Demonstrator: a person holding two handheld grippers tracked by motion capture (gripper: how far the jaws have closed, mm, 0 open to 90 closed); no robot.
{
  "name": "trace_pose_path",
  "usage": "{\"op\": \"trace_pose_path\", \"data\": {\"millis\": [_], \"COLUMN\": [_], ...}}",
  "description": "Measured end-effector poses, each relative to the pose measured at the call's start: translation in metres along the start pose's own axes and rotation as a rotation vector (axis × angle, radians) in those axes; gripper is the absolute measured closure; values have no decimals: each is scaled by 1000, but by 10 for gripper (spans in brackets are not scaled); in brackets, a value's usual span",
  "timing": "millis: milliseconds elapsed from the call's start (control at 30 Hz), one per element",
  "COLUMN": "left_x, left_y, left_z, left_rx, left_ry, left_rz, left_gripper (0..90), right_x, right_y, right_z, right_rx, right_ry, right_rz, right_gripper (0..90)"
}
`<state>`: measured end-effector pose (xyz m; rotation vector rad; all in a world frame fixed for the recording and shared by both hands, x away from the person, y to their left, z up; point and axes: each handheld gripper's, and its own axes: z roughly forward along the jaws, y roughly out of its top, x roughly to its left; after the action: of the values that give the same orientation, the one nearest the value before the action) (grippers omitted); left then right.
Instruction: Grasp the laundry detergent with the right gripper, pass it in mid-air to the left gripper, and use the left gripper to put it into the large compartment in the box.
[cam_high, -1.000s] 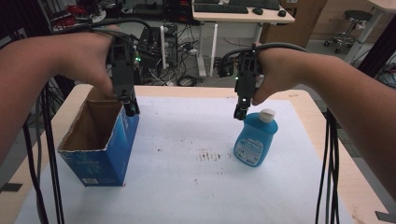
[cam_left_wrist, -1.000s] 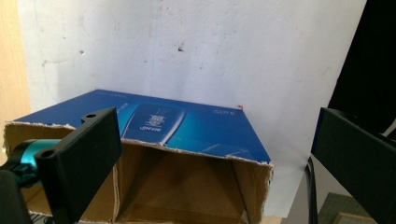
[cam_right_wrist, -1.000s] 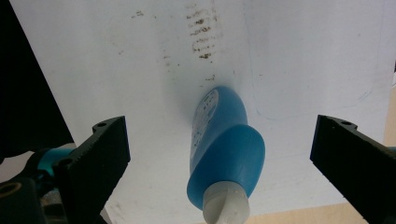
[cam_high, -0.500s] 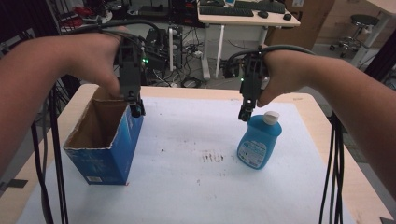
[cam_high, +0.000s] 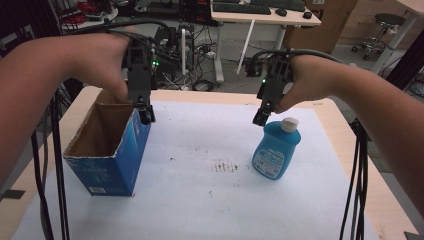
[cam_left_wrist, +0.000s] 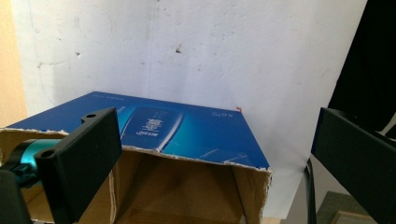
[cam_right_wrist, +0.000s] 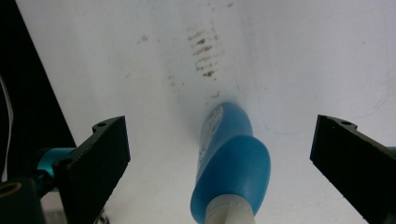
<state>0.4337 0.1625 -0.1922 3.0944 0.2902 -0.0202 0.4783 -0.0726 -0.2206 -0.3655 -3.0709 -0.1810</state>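
While the left gripper (cam_high: 145, 116) hangs wide open over the blue cardboard box (cam_high: 107, 150), the right gripper (cam_high: 260, 119) hovers spread above the upright blue bottle (cam_high: 275, 148) mid-table, so I'd guess next is dropping down to clamp its neck.

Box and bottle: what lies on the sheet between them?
Nothing stands between the box and the bottle; the high view shows bare white sheet there, marked with dark smudges.
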Motion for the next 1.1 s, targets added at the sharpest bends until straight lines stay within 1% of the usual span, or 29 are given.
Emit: {"op": "trace_pose_path", "data": {"millis": [33,67,100,133,167,200,233,300,333,367,400,433,467,500,533,567,600,633,667,767,867,967,1100], "left_x": [0,0,0,0,0,-1,-1,-1,-2,-3,-3,-4,-4,-5,-7,-8,-8,-10,-11,-14,-18,-21,-25], "left_y": [0,0,0,1,1,2,2,2,3,3,3,5,5,5,6,6,6,6,6,7,8,9,10], "left_z": [1,2,2,3,3,2,2,2,2,3,3,3,3,3,4,3,4,4,4,3,2,1,0], "left_rx": [1,2,2,10,15,13,10,12,17,14,14,13,13,15,4,8,10,14,13,15,19,17,13], "left_ry": [1,1,1,1,0,1,0,0,1,-1,-1,1,1,0,-2,-1,-2,2,2,7,11,15,18], "left_rz": [-2,-2,-2,2,-1,-3,-4,-4,0,-5,-5,-4,-4,-3,-5,-4,-1,-6,-5,-4,1,3,3], "left_gripper": [16,16,17,17,17,16,16,16,17,16,16,16,16,16,16,16,16,16,16,16,16,16,17], "right_x": [0,-2,-2,-6,-12,-20,-23,-29,-31,-32,-32,-32,-32,-32,-30,-28,-26,-24,-18,-11,0,11,23], "right_y": [0,-4,-4,-8,-20,-33,-41,-55,-62,-68,-68,-80,-80,-85,-90,-96,-101,-105,-116,-131,-150,-168,-184], "right_z": [0,-1,-1,-3,-6,-8,-10,-11,-12,-12,-12,-14,-14,-14,-15,-15,-15,-15,-17,-18,-18,-14,-5], "right_rx": [0,-25,-25,-46,-106,-178,-208,-263,-281,-293,-293,-316,-316,-336,-347,-362,-369,-376,-392,-419,-467,-517,-569], "right_ry": [0,-2,-2,-17,-5,-5,2,-8,-16,-27,-27,-55,-55,-52,-55,-61,-57,-57,-68,-77,-87,-104,-113], "right_rz": [0,13,13,27,80,123,145,184,202,213,213,239,239,239,246,245,247,252,268,282,306,321,328], "right_gripper": [38,37,37,38,38,38,38,37,38,37,37,37,37,37,37,37,37,37,37,37,37,37,37]}}
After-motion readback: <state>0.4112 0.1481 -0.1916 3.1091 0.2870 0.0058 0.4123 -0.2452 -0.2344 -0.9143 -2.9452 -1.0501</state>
